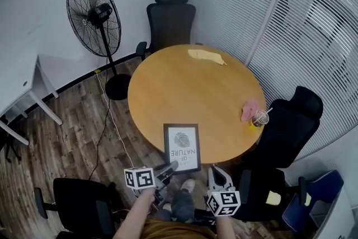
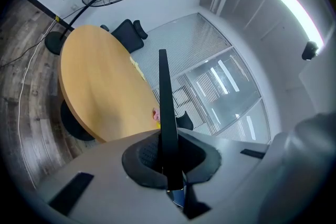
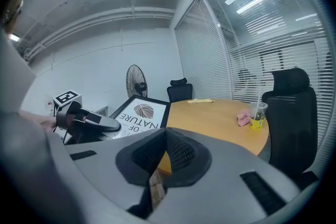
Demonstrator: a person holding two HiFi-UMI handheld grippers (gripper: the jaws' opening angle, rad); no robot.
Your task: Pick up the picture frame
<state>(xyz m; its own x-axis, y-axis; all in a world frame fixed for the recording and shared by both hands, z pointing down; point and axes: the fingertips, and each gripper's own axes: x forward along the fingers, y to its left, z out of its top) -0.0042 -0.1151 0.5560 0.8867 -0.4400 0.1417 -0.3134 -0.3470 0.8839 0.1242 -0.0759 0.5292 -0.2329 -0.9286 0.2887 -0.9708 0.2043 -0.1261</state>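
Note:
The picture frame point(image 1: 182, 146), black-edged with a white leaf print, rests at the near edge of the round wooden table point(image 1: 184, 87), overhanging toward me. My left gripper point(image 1: 170, 167) is shut on its lower left corner. In the left gripper view the frame point(image 2: 164, 97) shows edge-on as a thin black strip rising from between the pads point(image 2: 144, 157). My right gripper point(image 1: 215, 172) hangs just right of the frame, below the table edge, shut with nothing in it. In the right gripper view the tilted frame point(image 3: 139, 113) and the left gripper point(image 3: 86, 123) lie to the left.
A plastic cup point(image 1: 259, 118) and a pink cloth point(image 1: 250, 109) sit at the table's right edge, a yellow cloth point(image 1: 206, 56) at the far side. Black chairs point(image 1: 170, 19) point(image 1: 291, 120) ring the table. A standing fan point(image 1: 95, 17) and a white desk point(image 1: 17, 87) stand at the left.

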